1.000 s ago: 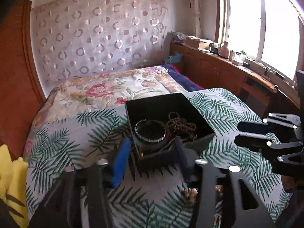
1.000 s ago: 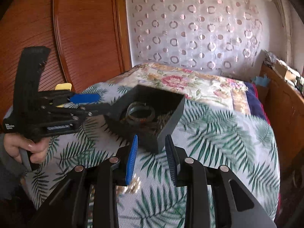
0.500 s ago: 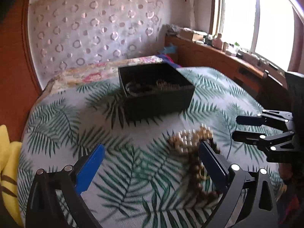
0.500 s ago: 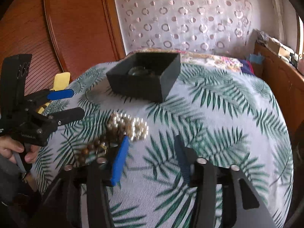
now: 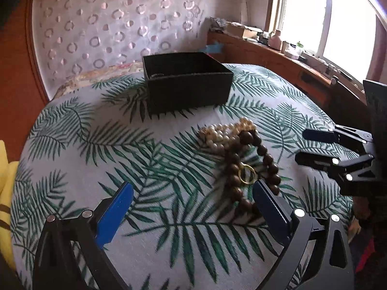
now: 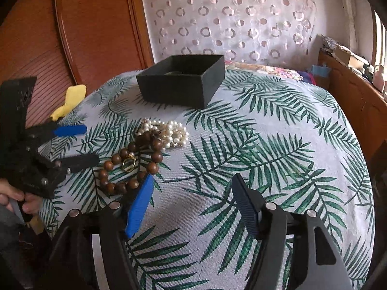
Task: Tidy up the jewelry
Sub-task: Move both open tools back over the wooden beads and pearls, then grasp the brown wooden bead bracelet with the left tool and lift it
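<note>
Both grippers are hovering empty over the jewelry pile: left gripper [image 5: 192, 207] gaping wide, right gripper [image 6: 191, 200] having just been opening, nothing between. Next they are likely picking the wooden bead bracelet [image 6: 130, 166], lying at the black box [image 6: 181, 82]'s six o'clock.

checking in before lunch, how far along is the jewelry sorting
Done: at least a bangle sits in the black box. In hand: nothing; the left gripper and right gripper are open, fingers just spread. Left: the pearl strand, brown bead bracelet and gold ring lie on the bedspread.
</note>
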The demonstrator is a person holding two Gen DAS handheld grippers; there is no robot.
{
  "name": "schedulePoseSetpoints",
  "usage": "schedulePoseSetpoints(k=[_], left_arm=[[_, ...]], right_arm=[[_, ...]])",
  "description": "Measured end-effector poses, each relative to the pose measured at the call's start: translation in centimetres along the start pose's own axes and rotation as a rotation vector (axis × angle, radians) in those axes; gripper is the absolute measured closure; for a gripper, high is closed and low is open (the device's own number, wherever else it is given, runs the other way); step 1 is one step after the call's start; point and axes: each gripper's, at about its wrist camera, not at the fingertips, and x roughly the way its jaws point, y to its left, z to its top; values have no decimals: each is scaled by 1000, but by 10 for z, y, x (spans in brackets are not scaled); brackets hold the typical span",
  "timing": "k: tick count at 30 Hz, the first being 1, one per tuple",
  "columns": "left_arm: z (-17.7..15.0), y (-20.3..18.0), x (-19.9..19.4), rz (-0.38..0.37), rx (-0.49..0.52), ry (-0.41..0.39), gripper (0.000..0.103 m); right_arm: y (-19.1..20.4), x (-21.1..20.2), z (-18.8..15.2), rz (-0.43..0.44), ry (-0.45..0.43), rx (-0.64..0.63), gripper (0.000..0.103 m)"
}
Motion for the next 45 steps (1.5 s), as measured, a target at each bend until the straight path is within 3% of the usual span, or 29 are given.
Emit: schedulePoseSetpoints(k=[6, 9, 18, 26, 28, 30, 38, 45], left_arm=[[-2, -12, 6, -45, 5, 40, 54], [1, -19, 12, -63, 10, 51, 64], [3, -28, 17, -19, 54, 53, 67], [7, -33, 21, 6, 92, 65, 80], [7, -33, 21, 0, 95, 65, 91], [7, -32, 20, -14, 88, 61, 91], [20, -27, -34, -82, 32, -96, 91], [29, -22, -65, -97, 18, -172, 91]], right_arm=[[3, 0, -1, -10, -15, 6, 34], [5, -2, -2, -7, -20, -9, 34], [3, -1, -2, -7, -22, -10, 34], [2, 0, -2, -3, -16, -5, 34], [1, 0, -2, 0, -14, -5, 34], [1, 1, -3, 4, -10, -4, 34], [7, 3, -3, -1, 6, -28, 34], [23, 10, 0, 4, 42, -87, 34]])
